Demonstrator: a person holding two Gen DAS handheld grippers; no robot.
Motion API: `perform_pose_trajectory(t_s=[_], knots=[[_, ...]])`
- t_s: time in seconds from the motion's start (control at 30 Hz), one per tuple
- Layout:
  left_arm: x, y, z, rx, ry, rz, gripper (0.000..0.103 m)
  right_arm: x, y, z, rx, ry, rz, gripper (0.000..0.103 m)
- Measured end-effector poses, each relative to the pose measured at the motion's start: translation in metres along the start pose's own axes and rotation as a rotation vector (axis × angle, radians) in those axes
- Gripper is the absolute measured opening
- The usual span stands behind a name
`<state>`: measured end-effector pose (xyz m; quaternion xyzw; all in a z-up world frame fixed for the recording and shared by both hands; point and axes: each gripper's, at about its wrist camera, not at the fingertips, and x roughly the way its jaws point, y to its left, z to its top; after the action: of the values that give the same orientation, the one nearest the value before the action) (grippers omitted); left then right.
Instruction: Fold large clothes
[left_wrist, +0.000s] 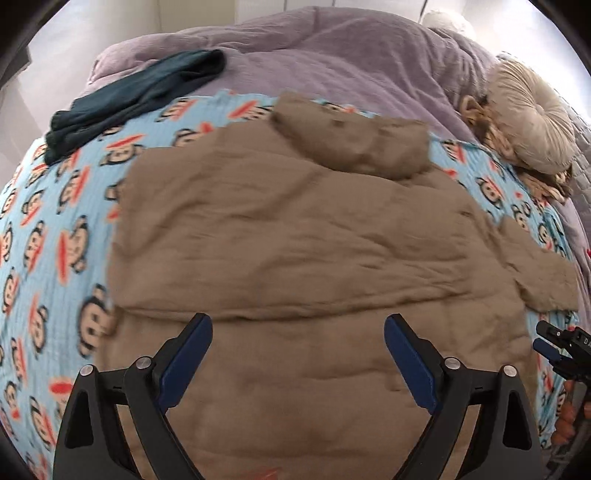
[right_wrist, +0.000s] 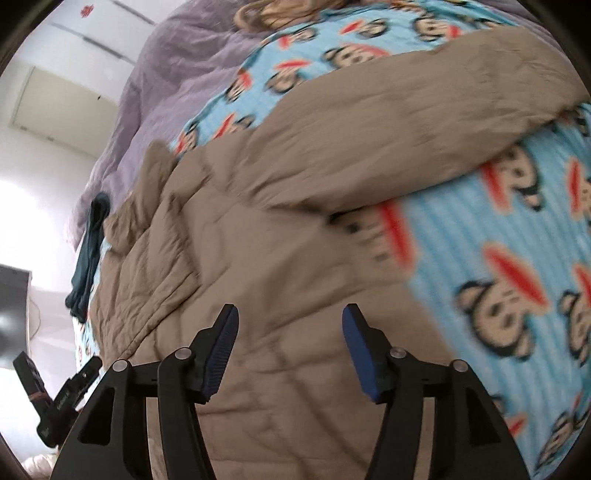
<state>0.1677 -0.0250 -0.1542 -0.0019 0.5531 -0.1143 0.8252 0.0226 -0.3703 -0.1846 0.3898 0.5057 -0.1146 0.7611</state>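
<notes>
We see the tan padded jacket (left_wrist: 295, 240) spread flat on the monkey-print blanket (left_wrist: 55, 240) on the bed. Both the left gripper (left_wrist: 297, 325) and right gripper (right_wrist: 290, 317) hover spread, empty. It looks soft, bulky, springy; we'd pinch the sleeve (right_wrist: 406, 129) cuff or hem.

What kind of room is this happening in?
Most likely a bedroom: a tan padded jacket lies spread on a bed covered by a monkey-print blanket, with a rumpled lilac duvet and a round cushion behind it.

jacket (left_wrist: 295, 236) spread on patterned blanket (left_wrist: 55, 229), folded garment (left_wrist: 136, 96) behind-left, round cushion (left_wrist: 532, 114) behind-right
</notes>
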Motion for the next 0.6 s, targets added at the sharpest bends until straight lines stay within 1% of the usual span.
perform_pose_trajectory(t_s=[0.07,0.13,0.2,0.23,0.27,0.33,0.37,0.4,0.43,0.47,0.6], knots=[[0.0,-0.014,-0.002,0.003,-0.002,-0.008,0.103,-0.009,-0.016,0.006,0.02,-0.012,-0.01,0.066],[0.001,-0.029,-0.002,0.013,0.003,-0.01,0.103,-0.015,-0.035,0.013,0.047,-0.023,-0.016,0.071],[0.004,-0.042,-0.003,0.024,0.008,-0.001,0.103,-0.019,-0.052,0.02,0.07,-0.033,-0.023,0.073],[0.007,-0.049,-0.002,0.031,0.015,0.006,0.103,-0.021,-0.06,0.024,0.083,-0.039,-0.027,0.079],[0.009,-0.053,-0.002,0.036,0.019,0.014,0.103,-0.021,-0.068,0.027,0.095,-0.045,-0.029,0.083],[0.014,-0.064,-0.001,0.054,0.026,0.037,0.103,-0.023,-0.086,0.036,0.139,-0.065,-0.024,0.085],[0.016,-0.069,-0.001,0.062,0.029,0.048,0.103,-0.023,-0.096,0.042,0.166,-0.074,-0.019,0.088],[0.019,-0.074,0.001,0.072,0.031,0.071,0.103,-0.023,-0.109,0.05,0.205,-0.088,-0.011,0.099],[0.022,-0.077,0.001,0.077,0.032,0.085,0.103,-0.023,-0.12,0.056,0.233,-0.101,-0.002,0.103],[0.024,-0.08,0.001,0.081,0.032,0.096,0.103,-0.023,-0.129,0.06,0.259,-0.118,0.004,0.103],[0.033,-0.089,0.004,0.062,0.048,0.08,0.103,-0.02,-0.165,0.088,0.364,-0.16,0.022,0.103]])
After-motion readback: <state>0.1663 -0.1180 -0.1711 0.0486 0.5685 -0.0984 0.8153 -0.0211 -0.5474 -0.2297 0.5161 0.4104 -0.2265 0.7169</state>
